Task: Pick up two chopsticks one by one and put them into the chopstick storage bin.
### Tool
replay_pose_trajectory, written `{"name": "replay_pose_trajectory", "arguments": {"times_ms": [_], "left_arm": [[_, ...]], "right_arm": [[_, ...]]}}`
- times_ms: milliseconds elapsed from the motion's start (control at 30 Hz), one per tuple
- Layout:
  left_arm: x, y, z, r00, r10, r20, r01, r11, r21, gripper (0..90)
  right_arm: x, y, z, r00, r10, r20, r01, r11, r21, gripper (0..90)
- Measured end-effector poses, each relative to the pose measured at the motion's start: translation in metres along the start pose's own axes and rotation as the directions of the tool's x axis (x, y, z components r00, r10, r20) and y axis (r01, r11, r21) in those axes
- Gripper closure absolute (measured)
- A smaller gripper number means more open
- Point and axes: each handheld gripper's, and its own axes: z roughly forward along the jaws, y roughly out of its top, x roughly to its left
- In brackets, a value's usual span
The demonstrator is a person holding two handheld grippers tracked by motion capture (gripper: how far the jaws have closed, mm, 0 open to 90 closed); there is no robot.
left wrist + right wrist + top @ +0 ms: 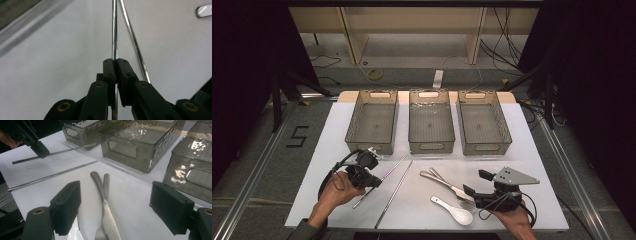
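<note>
Left gripper [377, 181] clamped on one steel chopstick [114, 30], right gripper [117, 212] standing wide apart.

The gripped chopstick points toward the middle bin [431, 125], its far end near the bin's front wall; the second chopstick [393, 194] lies on the white table [337, 130] just beside it, nearer the person. The right gripper's parted jaws hang over a knife [105, 207] and fork [105, 181], with a white spoon [453, 210] beside them, all in front of the middle bin.
</note>
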Motion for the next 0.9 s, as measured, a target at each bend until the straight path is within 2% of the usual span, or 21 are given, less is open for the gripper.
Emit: {"name": "replay_pose_trajectory", "arguments": {"times_ms": [33, 67, 100, 133, 167, 233, 267, 300, 333, 467, 500, 533, 567, 700, 733, 767, 800, 867, 900], "left_arm": [[-0.001, 0.001, -0.008, 0.9999, 0.005, 0.016, -0.004, 0.9994, -0.034, 84.9], [-0.001, 0.001, -0.008, 0.9999, 0.005, 0.016, -0.004, 0.9994, -0.034, 84.9], [-0.002, 0.003, -0.015, 0.9997, 0.005, 0.026, -0.003, 0.9971, -0.076, 84.9], [-0.002, 0.003, -0.015, 0.9997, 0.005, 0.026, -0.003, 0.9971, -0.076, 84.9], [-0.003, 0.003, -0.018, 0.9997, 0.008, 0.023, -0.006, 0.9950, -0.100, 84.9], [-0.002, 0.005, -0.026, 0.9997, 0.002, 0.023, 0.002, 0.9872, -0.160, 84.9], [-0.002, 0.005, -0.026, 0.9997, 0.002, 0.023, 0.002, 0.9872, -0.160, 84.9], [0.001, 0.005, -0.031, 0.9996, -0.008, 0.027, 0.013, 0.9804, -0.197, 84.9], [0.001, 0.005, -0.031, 0.9996, -0.008, 0.027, 0.013, 0.9804, -0.197, 84.9], [0.007, 0.009, -0.039, 0.9993, -0.023, 0.028, 0.029, 0.9681, -0.249, 84.9], [0.009, 0.011, -0.041, 0.9993, -0.029, 0.023, 0.034, 0.9643, -0.263, 84.9], [0.015, 0.014, -0.044, 0.9988, -0.042, 0.027, 0.048, 0.9574, -0.285, 84.9], [0.015, 0.014, -0.044, 0.9988, -0.042, 0.027, 0.048, 0.9574, -0.285, 84.9], [0.026, 0.022, -0.049, 0.9977, -0.062, 0.028, 0.068, 0.9485, -0.310, 84.9], [0.029, 0.024, -0.050, 0.9973, -0.067, 0.028, 0.073, 0.9452, -0.318, 84.9], [0.035, 0.030, -0.053, 0.9966, -0.079, 0.025, 0.083, 0.9384, -0.336, 84.9], [0.035, 0.030, -0.053, 0.9966, -0.079, 0.025, 0.083, 0.9384, -0.336, 84.8], [0.045, 0.036, -0.058, 0.9943, -0.102, 0.030, 0.106, 0.9253, -0.364, 84.9], [0.045, 0.036, -0.058, 0.9943, -0.102, 0.030, 0.106, 0.9253, -0.364, 84.8]], "right_arm": [[0.000, 0.000, 0.000, 1.0000, 0.000, 0.000, 0.000, 1.000, -0.001, 25.5], [0.000, 0.000, 0.000, 1.0000, 0.000, 0.002, 0.000, 1.000, -0.005, 25.5], [0.000, 0.000, 0.000, 1.0000, 0.001, 0.001, -0.001, 1.000, -0.007, 25.4], [0.000, 0.000, -0.001, 1.0000, 0.000, -0.001, 0.000, 1.000, -0.011, 25.4], [0.000, 0.000, -0.001, 1.0000, 0.001, -0.001, -0.001, 1.000, -0.013, 25.4], [0.000, 0.000, -0.001, 1.0000, -0.001, 0.001, 0.001, 1.000, -0.015, 25.3], [0.000, 0.000, -0.001, 1.0000, -0.001, 0.001, 0.001, 1.000, -0.015, 25.3], [0.000, 0.000, -0.002, 1.0000, 0.000, 0.002, 0.000, 1.000, -0.016, 25.2], [0.000, 0.000, -0.002, 1.0000, 0.001, 0.003, -0.001, 1.000, -0.018, 25.2], [-0.001, 0.000, -0.001, 1.0000, 0.006, 0.004, -0.005, 1.000, -0.016, 25.0], [-0.001, 0.000, -0.001, 1.0000, 0.005, 0.003, -0.005, 1.000, -0.015, 25.0], [-0.001, 0.000, -0.001, 1.0000, 0.005, 0.003, -0.005, 1.000, -0.016, 25.1], [-0.001, 0.000, -0.002, 1.0000, 0.005, 0.003, -0.005, 1.000, -0.017, 25.1], [-0.002, 0.000, -0.001, 1.0000, 0.009, 0.001, -0.009, 1.000, -0.020, 25.1], [-0.002, 0.000, -0.001, 1.0000, 0.008, 0.001, -0.008, 1.000, -0.019, 25.1], [-0.002, 0.000, -0.001, 1.0000, 0.010, 0.000, -0.010, 1.000, -0.015, 25.1], [-0.002, 0.000, -0.001, 1.0000, 0.010, 0.000, -0.010, 1.000, -0.015, 25.1], [-0.001, 0.000, -0.002, 1.0000, 0.006, -0.001, -0.006, 1.000, -0.019, 25.1], [-0.001, 0.000, -0.002, 1.0000, 0.007, -0.001, -0.007, 1.000, -0.019, 25.1]]}}
